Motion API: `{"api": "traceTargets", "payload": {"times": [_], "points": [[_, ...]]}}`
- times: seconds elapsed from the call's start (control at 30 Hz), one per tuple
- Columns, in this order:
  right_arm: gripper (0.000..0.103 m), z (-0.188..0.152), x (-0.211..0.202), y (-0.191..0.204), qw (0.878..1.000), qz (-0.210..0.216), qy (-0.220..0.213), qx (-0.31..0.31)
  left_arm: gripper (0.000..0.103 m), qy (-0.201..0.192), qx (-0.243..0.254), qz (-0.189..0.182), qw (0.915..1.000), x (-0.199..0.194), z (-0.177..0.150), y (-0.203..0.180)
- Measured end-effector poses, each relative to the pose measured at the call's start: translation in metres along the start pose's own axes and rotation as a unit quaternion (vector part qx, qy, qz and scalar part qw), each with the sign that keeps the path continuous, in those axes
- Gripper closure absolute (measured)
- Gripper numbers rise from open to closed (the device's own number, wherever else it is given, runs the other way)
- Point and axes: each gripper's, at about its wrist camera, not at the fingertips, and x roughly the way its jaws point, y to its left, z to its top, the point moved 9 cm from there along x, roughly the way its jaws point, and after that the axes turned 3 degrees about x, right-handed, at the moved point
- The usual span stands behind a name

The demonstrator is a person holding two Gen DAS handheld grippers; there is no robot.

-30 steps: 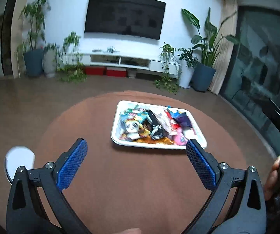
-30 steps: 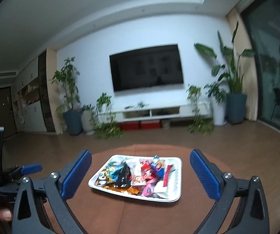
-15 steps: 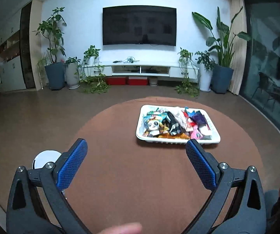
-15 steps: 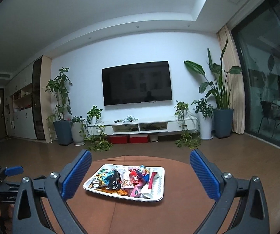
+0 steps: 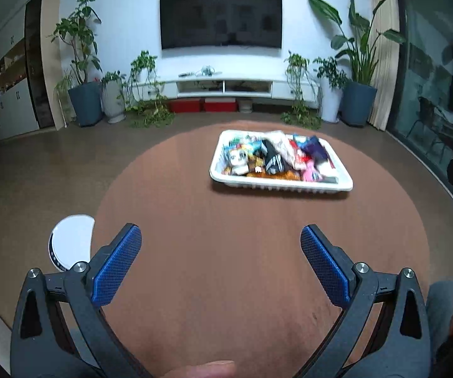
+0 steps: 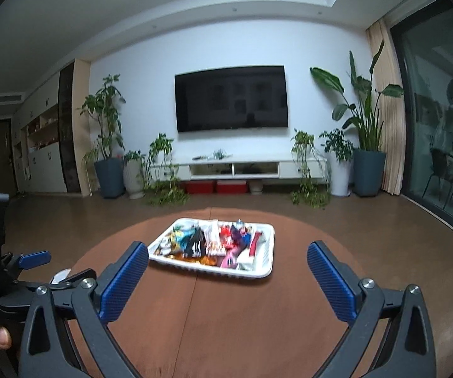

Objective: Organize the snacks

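Nearest, left gripper (image 5: 220, 247): the blue-padded fingers (image 5: 116, 264) are seen spread wide apart with nothing between them, held above the near part of the worktop.
Right gripper (image 6: 228, 266): its fingers (image 6: 329, 280) are likewise parted wide and nothing is carried; it is held low over the near edge, pointed at the tray.
Worktop (image 5: 258, 252): a round brown surface, shown bare between the grippers and the tray; no loose packet is seen on it.
White round object (image 5: 72, 241): seen at the worktop's left edge, partly hidden by it; what it is cannot be told.
Tray (image 5: 281, 186): a white rectangular tray is set on the far half of the worktop, well apart from both grippers.
Snacks (image 5: 273, 157): all the packets in view are gathered inside the tray, heaped and overlapping in mixed colours; the motion blur keeps single packets from being read.
Progress: the snacks are already contained in the tray, which would fit an end state; yet the pile is jumbled, which would equally fit a heap awaiting sorting. Which of the two holds is not settled by these views.
Farther back: a wall-mounted television (image 6: 231, 97), a low white cabinet and potted plants are seen, none involved.
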Motion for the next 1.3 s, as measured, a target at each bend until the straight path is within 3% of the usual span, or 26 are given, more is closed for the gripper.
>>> {"api": "traceTargets", "payload": {"times": [0.6, 0.97, 1.3], "points": [[0.0, -0.075, 0.019, -0.002, 0.991, -0.03, 0.131, 0.015, 0.001, 0.085, -0.005, -0.008, 0.9963, 0.043, -0.052, -0.015], [0.0, -0.098, 0.029, -0.002, 0.98, -0.033, 0.192, 0.031, 0.001, 0.104, -0.005, -0.013, 0.9945, 0.058, -0.061, -0.014], [0.0, -0.103, 0.031, -0.008, 0.977, -0.039, 0.205, 0.038, 0.001, 0.112, 0.001, -0.009, 0.9936, 0.068, -0.063, -0.018]]}}
